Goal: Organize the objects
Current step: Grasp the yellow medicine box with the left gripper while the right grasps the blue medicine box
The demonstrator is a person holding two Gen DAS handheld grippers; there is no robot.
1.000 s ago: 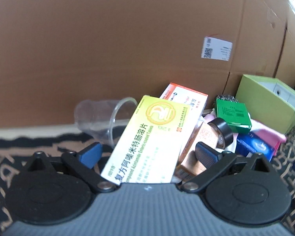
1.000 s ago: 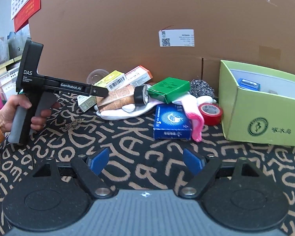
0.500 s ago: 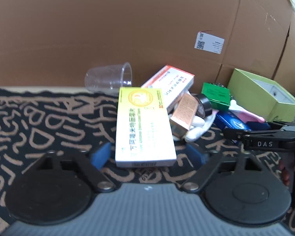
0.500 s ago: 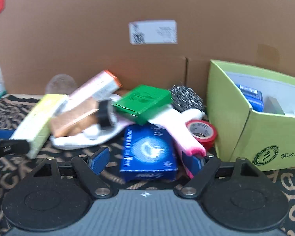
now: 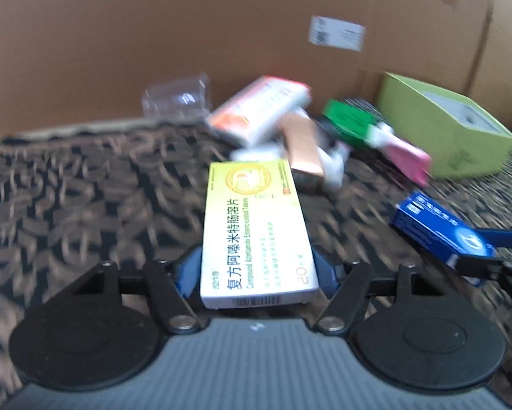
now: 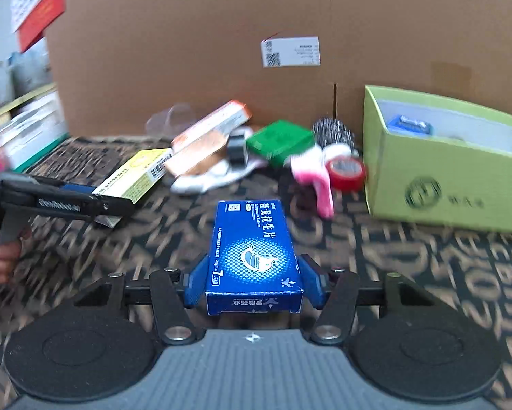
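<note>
My left gripper [image 5: 256, 270] is shut on a yellow and white medicine box [image 5: 254, 229], held above the patterned cloth; it also shows in the right wrist view [image 6: 133, 174]. My right gripper [image 6: 254, 280] is shut on a blue medicine box [image 6: 254, 253], lifted clear of the pile; it also shows in the left wrist view [image 5: 440, 229]. The green open box [image 6: 443, 184] stands at the right and holds a small blue item [image 6: 409, 124].
A pile remains by the cardboard wall [image 6: 221, 34]: orange-white box [image 6: 215, 126], copper box [image 6: 201, 153], green box [image 6: 279, 141], black tape roll [image 6: 237, 148], red tape roll [image 6: 346, 171], pink-white glove [image 6: 317, 177], steel scourer [image 6: 332, 131], clear cup [image 5: 177, 97].
My right gripper closed on the blue box and lifted it back from the pile. My left gripper closed on the yellow box and drew it back from the pile.
</note>
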